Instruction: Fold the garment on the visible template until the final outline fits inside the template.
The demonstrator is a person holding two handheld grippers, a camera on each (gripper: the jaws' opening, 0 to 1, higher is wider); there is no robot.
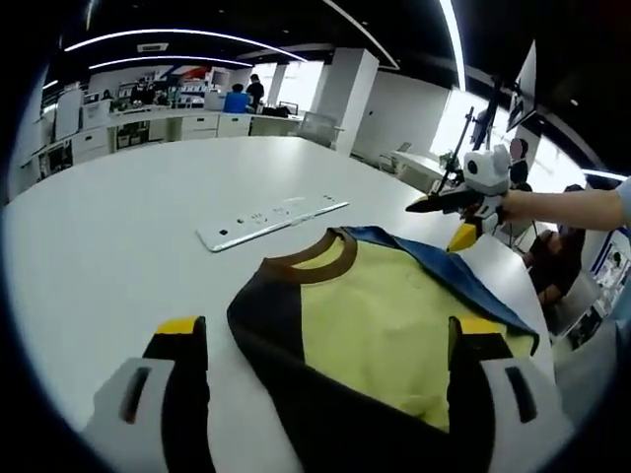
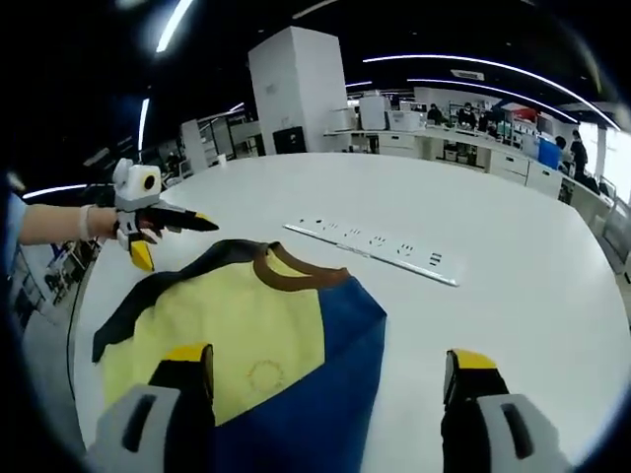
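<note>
Nothing I can read from here. The yellow front of the garment (image 2: 222, 340) carries a faint round emblem at about six o'clock in my right gripper view, too soft to make out any lettering. The white power strip (image 2: 375, 248) on the table (image 2: 513, 286) shows small dark marks up at twelve o'clock, sockets or symbols, I can't tell which, nothing legible
</note>
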